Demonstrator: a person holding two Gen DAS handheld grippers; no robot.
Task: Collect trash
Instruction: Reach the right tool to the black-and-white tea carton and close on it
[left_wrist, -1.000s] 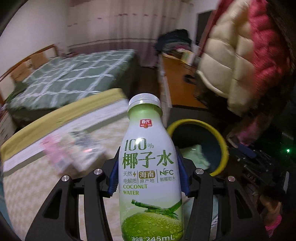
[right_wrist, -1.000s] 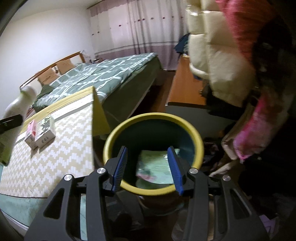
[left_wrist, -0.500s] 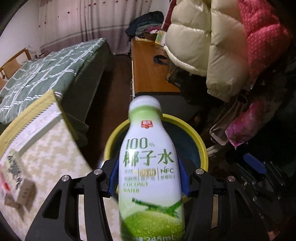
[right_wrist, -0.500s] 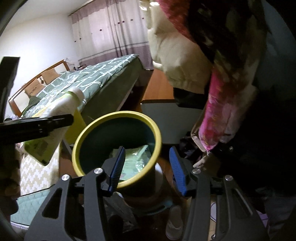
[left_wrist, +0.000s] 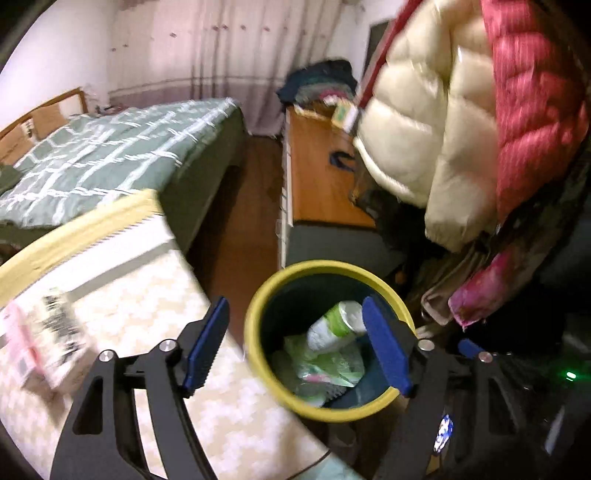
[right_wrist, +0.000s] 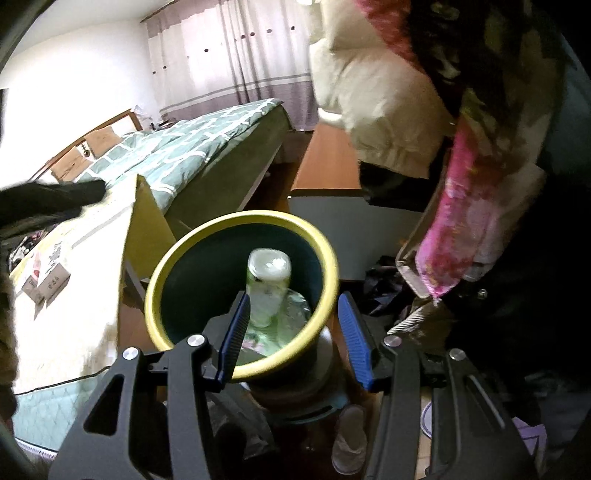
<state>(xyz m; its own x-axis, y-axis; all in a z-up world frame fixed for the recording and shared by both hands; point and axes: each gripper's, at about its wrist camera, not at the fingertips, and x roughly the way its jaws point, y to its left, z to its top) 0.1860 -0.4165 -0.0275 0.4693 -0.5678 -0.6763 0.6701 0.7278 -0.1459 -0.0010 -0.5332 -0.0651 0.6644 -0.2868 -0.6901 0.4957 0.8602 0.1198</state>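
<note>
The green-and-white coconut water bottle (left_wrist: 336, 325) lies tilted inside the yellow-rimmed dark bin (left_wrist: 321, 264), on top of crumpled green and clear wrappers (left_wrist: 325, 369). My left gripper (left_wrist: 295, 306) hangs above the bin's near left side, its jaws opening, with nothing between the pads. In the right wrist view the bottle (right_wrist: 267, 288) shows bottom-up in the bin (right_wrist: 251, 218). My right gripper (right_wrist: 293, 299) hovers open over the bin's near rim, empty. A dark part of the left gripper (right_wrist: 51, 199) shows at the left edge there.
A table with a cream chevron cloth (left_wrist: 147, 314) stands left of the bin, with small boxes (left_wrist: 48, 339) on it. Behind are a green checked bed (left_wrist: 110, 155) and a wooden desk (left_wrist: 321, 177). Puffy jackets (left_wrist: 424, 147) hang close on the right. A slipper (right_wrist: 349, 439) lies below the bin.
The left jaws have spread and let the bottle go; it now lies in the bin. The left gripper has swung back toward the table. The right gripper stays over the bin.
</note>
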